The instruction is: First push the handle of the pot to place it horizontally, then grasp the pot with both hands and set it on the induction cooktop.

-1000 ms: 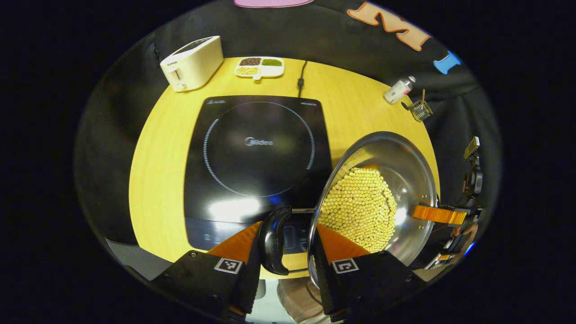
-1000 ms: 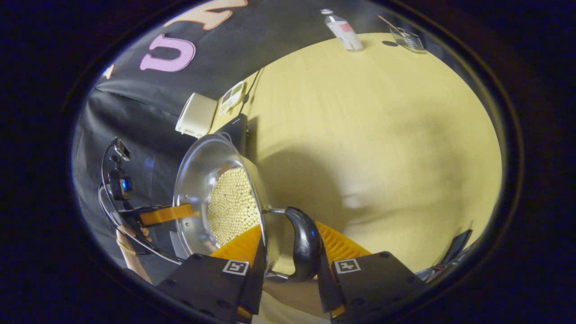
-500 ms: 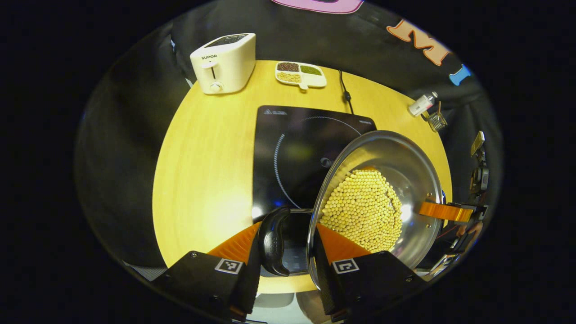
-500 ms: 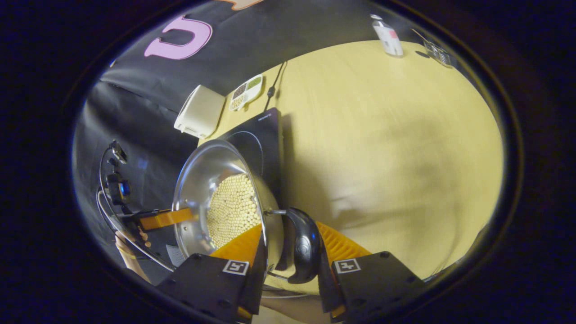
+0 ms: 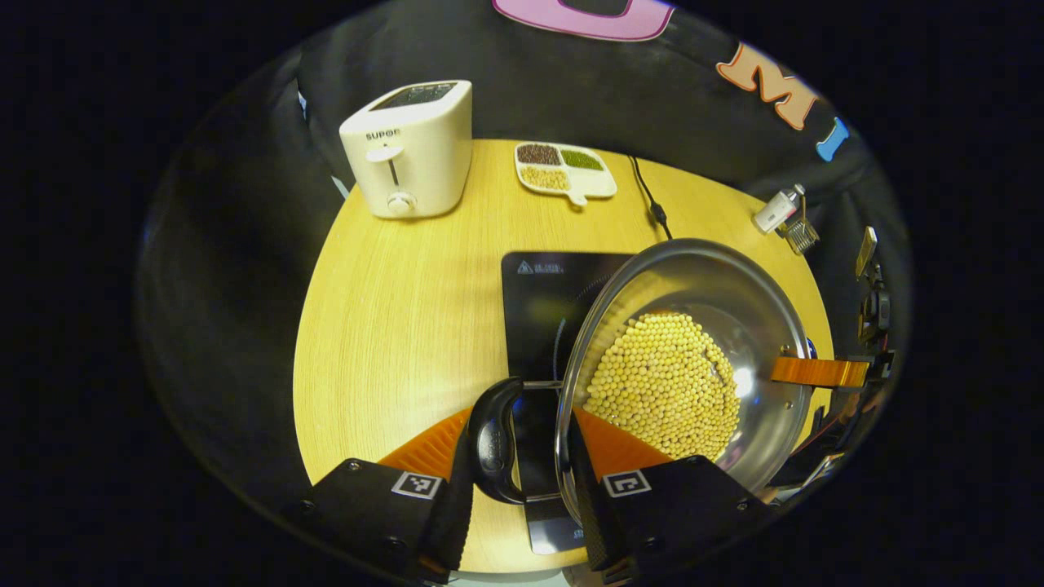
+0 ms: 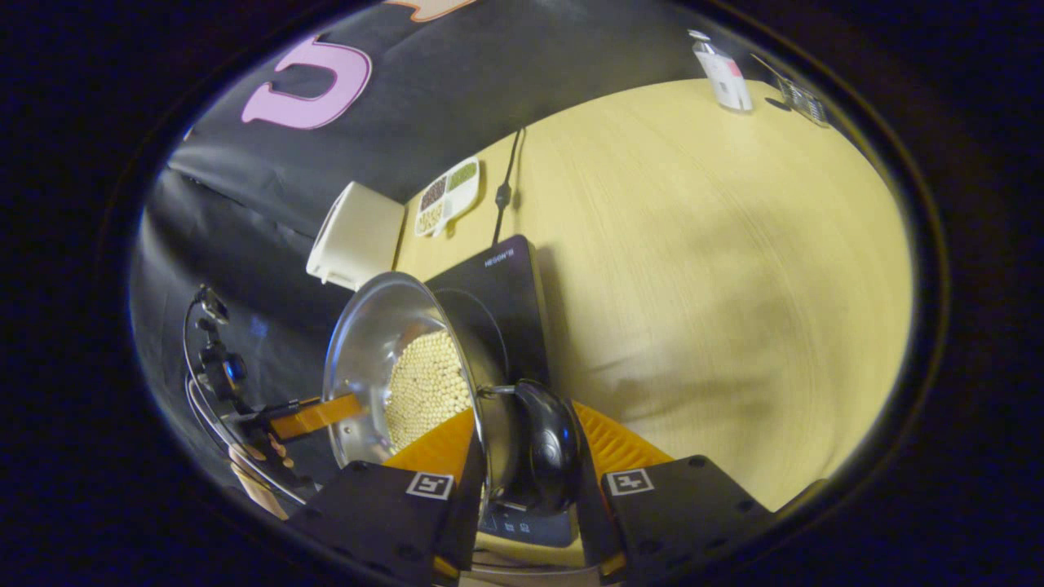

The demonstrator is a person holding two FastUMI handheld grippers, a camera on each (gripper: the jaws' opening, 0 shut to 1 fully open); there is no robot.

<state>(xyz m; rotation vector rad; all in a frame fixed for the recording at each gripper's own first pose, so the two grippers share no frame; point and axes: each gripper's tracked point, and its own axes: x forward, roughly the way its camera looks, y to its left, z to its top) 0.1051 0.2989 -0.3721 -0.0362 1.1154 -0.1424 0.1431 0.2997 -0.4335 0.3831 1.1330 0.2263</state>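
A steel pot [image 5: 734,326] holding yellow beans hangs over the right part of the black induction cooktop [image 5: 534,306]. I cannot tell whether its base touches the glass. My left gripper [image 5: 518,440] is shut on the pot's near black side handle [image 5: 492,440], one orange finger outside the handle and the other inside the rim. In the right gripper view my right gripper [image 6: 526,456] is shut the same way on the opposite handle [image 6: 550,444], with the pot [image 6: 371,350] and cooktop [image 6: 510,285] beyond it. Each view shows the other gripper's orange finger at the far rim.
A white toaster [image 5: 408,147] and a divided dish of beans [image 5: 565,167] stand at the back of the round wooden table [image 5: 391,310]. The cooktop's cable [image 5: 652,208] runs to the back. A small bottle [image 5: 775,210] and a wire basket [image 5: 802,235] sit far right.
Both grippers have carried the pot sideways from beside the cooktop to over it. The cooktop now lies largely under the pot. Both grips are unchanged.
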